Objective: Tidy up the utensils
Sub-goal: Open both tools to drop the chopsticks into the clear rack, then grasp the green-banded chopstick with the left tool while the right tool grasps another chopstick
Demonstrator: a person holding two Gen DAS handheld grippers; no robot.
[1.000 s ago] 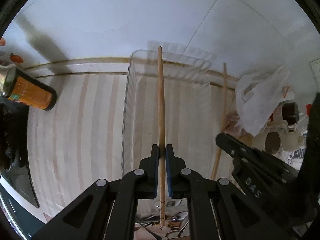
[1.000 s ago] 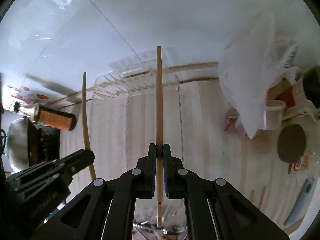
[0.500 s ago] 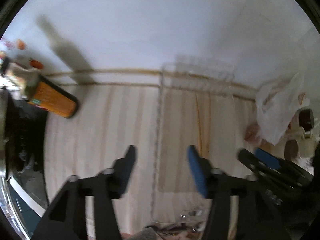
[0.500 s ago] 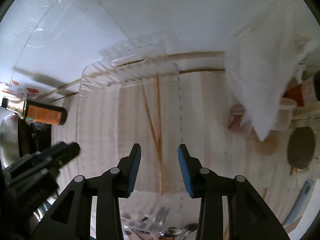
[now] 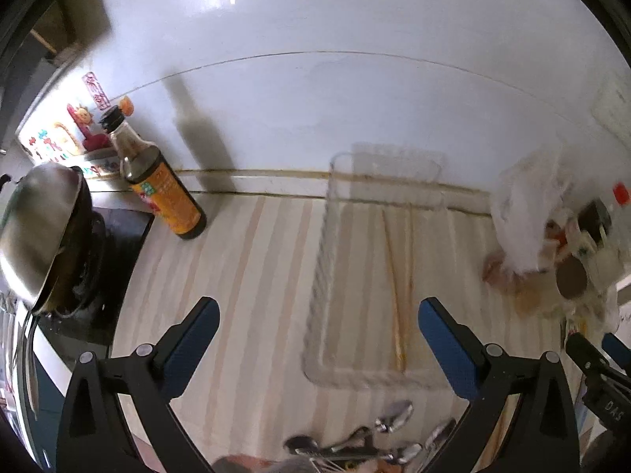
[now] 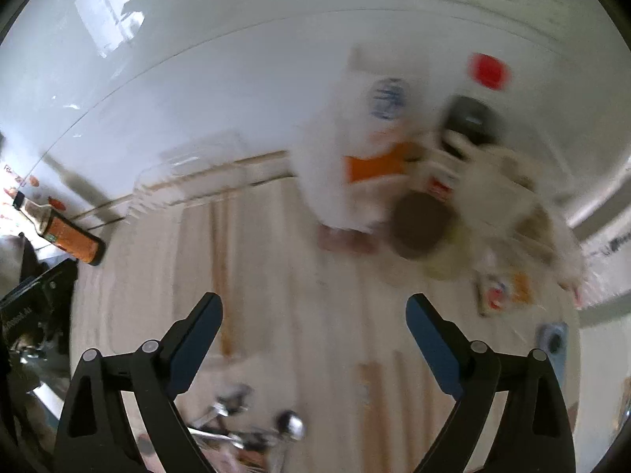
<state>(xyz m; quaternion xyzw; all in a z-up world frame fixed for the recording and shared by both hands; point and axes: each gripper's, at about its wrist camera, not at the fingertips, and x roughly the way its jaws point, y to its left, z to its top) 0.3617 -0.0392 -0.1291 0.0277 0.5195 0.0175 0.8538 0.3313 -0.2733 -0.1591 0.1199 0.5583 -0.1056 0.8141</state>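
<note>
Two wooden chopsticks (image 5: 398, 287) are seen lying inside a clear plastic tray (image 5: 319, 276) on the striped countertop (image 5: 244, 276). Their long axes run along the tray's length, from its near end toward the wall (image 5: 315, 98); they are crossed or touching near the near end and spread slightly apart toward the far end. The tray is set with its far short edge against the foot of the wall and its long sides running away from the camera.

The left gripper (image 5: 317, 325) is held wide apart above the counter, nothing being gripped between its blue pads (image 5: 443, 339); the tray's near left corner lies between them in the view. The right gripper (image 6: 313, 327) is likewise spread wide and holds nothing; its view is heavily blurred, and the tray is only faintly made out at upper left.

A cluster of metal spoons (image 5: 378, 437) is seen at the bottom edge, just in front of the tray's near end. A band of bare counter is left between the tray's left side and a soy sauce bottle (image 5: 157, 181), which stands near the wall beside a black stove (image 5: 102, 268) carrying a steel wok (image 5: 35, 232). To the tray's right, a white plastic bag (image 5: 520, 220) and a crowd of jars and cups (image 5: 579, 268) are placed near its far right corner, so that side is more confined.
</note>
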